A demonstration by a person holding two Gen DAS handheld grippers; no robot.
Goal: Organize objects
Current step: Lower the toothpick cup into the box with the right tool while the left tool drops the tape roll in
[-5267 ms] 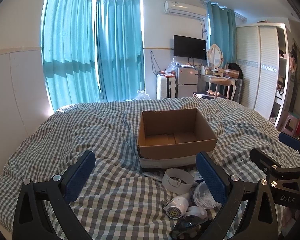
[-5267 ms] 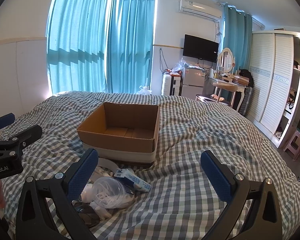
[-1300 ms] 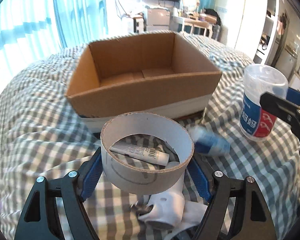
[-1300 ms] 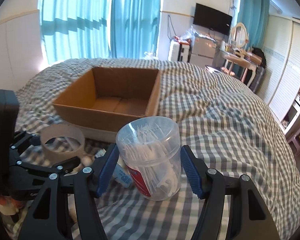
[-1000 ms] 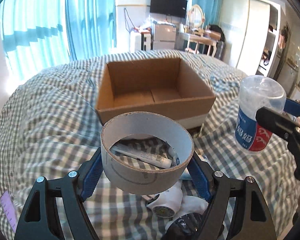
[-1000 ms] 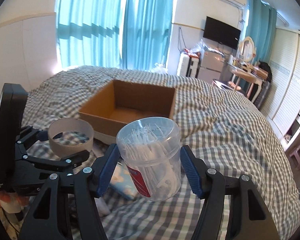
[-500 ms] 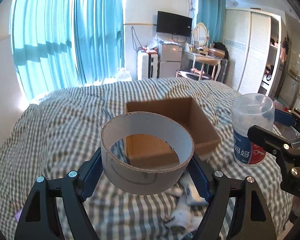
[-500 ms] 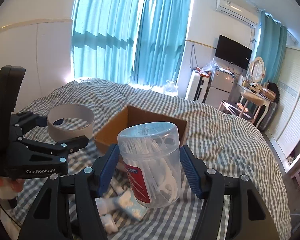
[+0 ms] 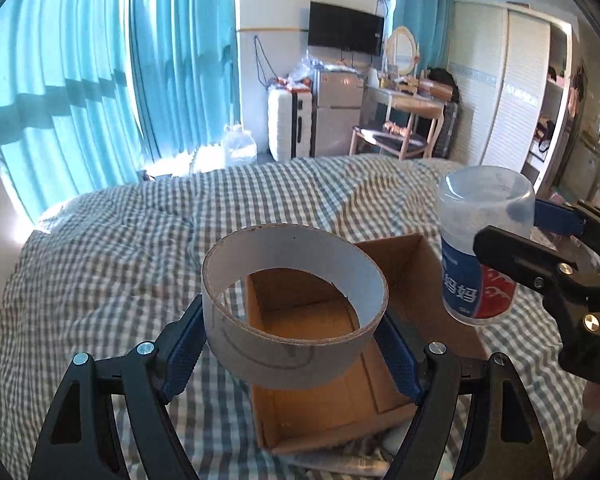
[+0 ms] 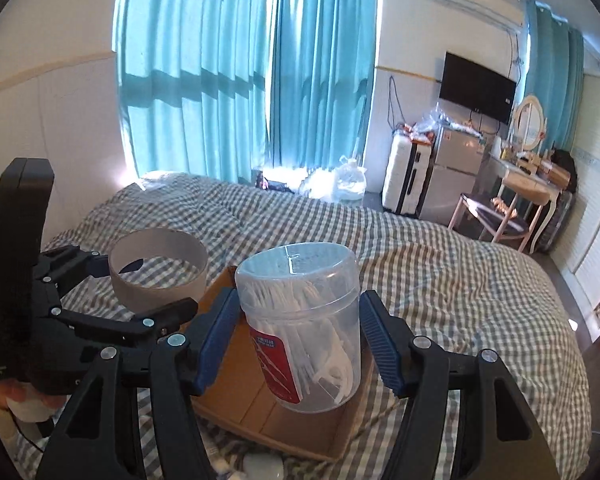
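Note:
My left gripper (image 9: 294, 346) is shut on a white cardboard tape ring (image 9: 284, 356) and holds it above the open brown cardboard box (image 9: 324, 408) on the checked bed. My right gripper (image 10: 300, 332) is shut on a clear plastic jar of floss picks (image 10: 304, 336) with a red and blue label, also above the box (image 10: 240, 396). The jar (image 9: 480, 248) shows at the right in the left wrist view. The ring (image 10: 158, 276) shows at the left in the right wrist view. The box looks empty where visible.
The grey checked duvet (image 9: 120, 248) covers the bed all round the box. Small white items (image 10: 260, 466) lie on the bed at the box's near edge. Beyond the bed stand teal curtains (image 9: 100, 80), a suitcase (image 9: 290, 124), a fridge and a dressing table (image 10: 528, 188).
Both grippers have risen and moved forward over the box with the ring and jar held. The pile of small items has dropped out of the left wrist view.

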